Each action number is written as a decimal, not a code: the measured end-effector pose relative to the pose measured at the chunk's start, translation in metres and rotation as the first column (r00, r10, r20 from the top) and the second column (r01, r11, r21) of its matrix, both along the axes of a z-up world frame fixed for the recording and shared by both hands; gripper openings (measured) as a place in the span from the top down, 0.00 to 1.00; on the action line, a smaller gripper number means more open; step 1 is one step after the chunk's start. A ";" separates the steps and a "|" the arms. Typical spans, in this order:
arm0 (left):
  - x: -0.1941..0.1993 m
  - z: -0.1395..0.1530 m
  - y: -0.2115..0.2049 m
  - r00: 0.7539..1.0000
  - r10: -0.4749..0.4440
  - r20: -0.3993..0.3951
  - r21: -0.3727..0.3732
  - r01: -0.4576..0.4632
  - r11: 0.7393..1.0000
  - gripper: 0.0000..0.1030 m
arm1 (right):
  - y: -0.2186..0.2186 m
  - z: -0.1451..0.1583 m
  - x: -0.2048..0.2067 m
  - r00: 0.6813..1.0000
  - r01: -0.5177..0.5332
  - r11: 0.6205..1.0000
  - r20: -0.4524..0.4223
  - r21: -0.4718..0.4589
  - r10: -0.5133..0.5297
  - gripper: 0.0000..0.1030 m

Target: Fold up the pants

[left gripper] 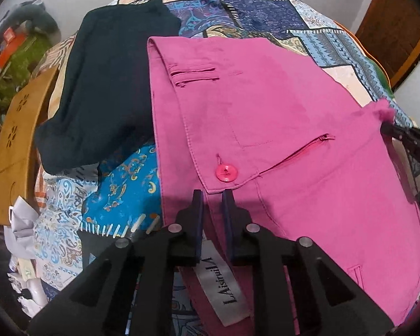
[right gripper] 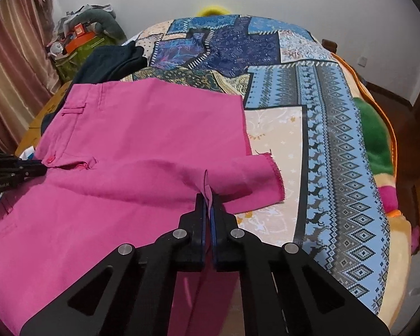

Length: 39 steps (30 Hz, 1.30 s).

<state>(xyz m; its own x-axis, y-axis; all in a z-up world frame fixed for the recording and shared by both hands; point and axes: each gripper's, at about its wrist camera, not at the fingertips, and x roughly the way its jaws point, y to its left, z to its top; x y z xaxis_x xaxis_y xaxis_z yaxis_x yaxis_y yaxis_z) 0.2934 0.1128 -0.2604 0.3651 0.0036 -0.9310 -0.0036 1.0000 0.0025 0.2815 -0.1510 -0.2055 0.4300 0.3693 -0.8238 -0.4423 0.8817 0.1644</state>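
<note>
Right gripper (right gripper: pixel 208 196) clenched on a pinch of the pink pants (right gripper: pixel 120 140) at the hem end; left gripper (left gripper: pixel 212 196) grips the waistband by the button (left gripper: pixel 226 173); pants lie on the patchwork bedspread (right gripper: pixel 336 117). Step looks like mid-fold; next: carry both ends together. Count: one pink pants, one dark garment (left gripper: pixel 109 84), two grippers.

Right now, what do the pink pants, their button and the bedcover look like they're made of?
Pink pants: matte woven cloth, probably cotton; visible weave and a fraying raw edge. Button: glossy, likely plastic; it catches light. Bedcover: soft printed fabric, fuzzy-looking, maybe fleece, though that's uncertain.
</note>
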 end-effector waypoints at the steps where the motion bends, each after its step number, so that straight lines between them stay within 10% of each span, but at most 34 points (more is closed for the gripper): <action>1: -0.001 0.000 0.001 1.000 0.001 0.000 -0.004 -0.001 1.000 0.84 | -0.001 -0.002 0.001 1.000 0.008 1.000 -0.007 0.000 -0.008 0.98; 13: -0.005 0.023 0.008 0.998 -0.026 0.049 -0.050 0.029 0.998 0.64 | -0.021 0.015 -0.010 0.998 0.029 0.998 -0.049 0.051 -0.026 0.94; 20: 0.022 0.017 0.018 1.000 0.006 0.018 -0.141 -0.003 0.990 0.62 | -0.032 0.032 0.009 0.994 0.105 0.991 -0.010 0.087 -0.105 0.66; 30: 0.054 -0.006 0.009 0.999 -0.023 -0.047 -0.244 0.011 0.970 0.45 | -0.019 -0.013 0.045 0.986 0.119 0.990 -0.130 0.072 -0.108 0.66; 39: 0.060 -0.008 0.004 0.999 -0.033 -0.033 -0.150 0.027 0.988 0.91 | -0.006 -0.026 0.046 0.990 0.037 0.999 -0.135 0.009 -0.036 0.94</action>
<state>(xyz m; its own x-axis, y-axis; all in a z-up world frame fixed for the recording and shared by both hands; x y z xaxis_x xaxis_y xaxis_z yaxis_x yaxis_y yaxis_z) 0.3538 0.1170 -0.2680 0.3300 -0.1468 -0.9325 0.0237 0.9888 -0.1473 0.3280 -0.1568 -0.2312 0.3291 0.3650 -0.8709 -0.3831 0.8946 0.2302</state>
